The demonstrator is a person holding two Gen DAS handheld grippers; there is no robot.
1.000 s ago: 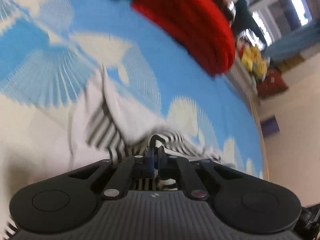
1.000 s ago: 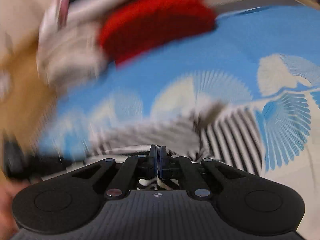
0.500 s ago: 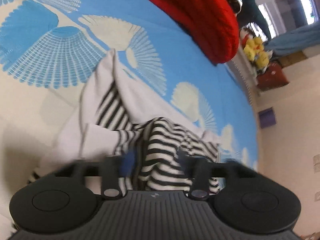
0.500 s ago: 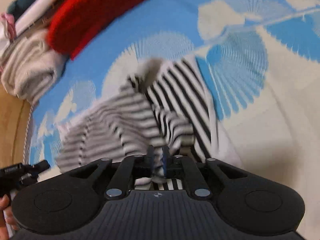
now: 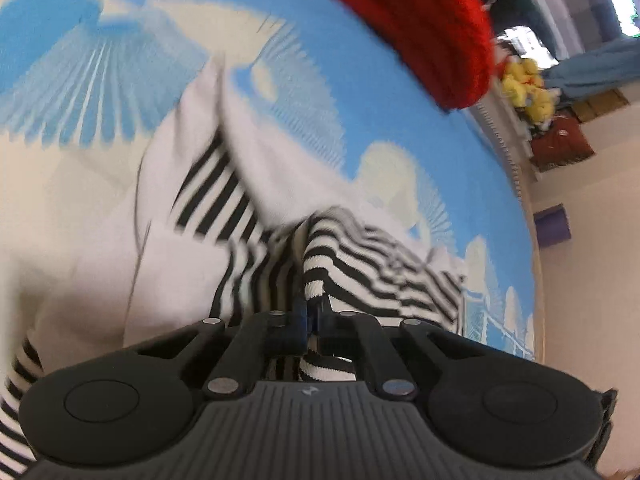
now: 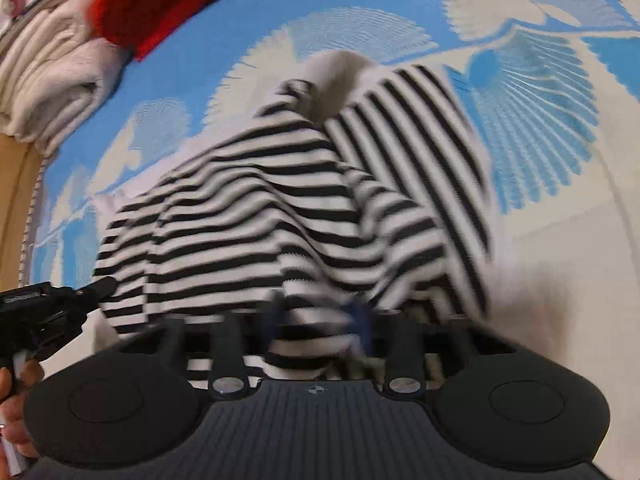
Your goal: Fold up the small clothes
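Left hand-held gripper (image 5: pixel 310 312) pinches the black-and-white striped knit garment (image 6: pixel 288 208). Right hand-held gripper (image 6: pixel 320 320), blurred, stands spread around its hem. Blue-and-cream patterned surface (image 6: pixel 540 128) lies open rightward; red knit (image 6: pixel 160 4) lies beyond.

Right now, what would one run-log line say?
step: folding top | left gripper: shut on top | right gripper: jaws apart, top between

This looks like a room in a home. A blue cloth with white fan shapes (image 5: pixel 360 92) is spread out. Soft folded clothes (image 6: pixel 48 72) are piled up on it. Yellow stuffed toys (image 5: pixel 528 88) sit by a window (image 5: pixel 580 4).
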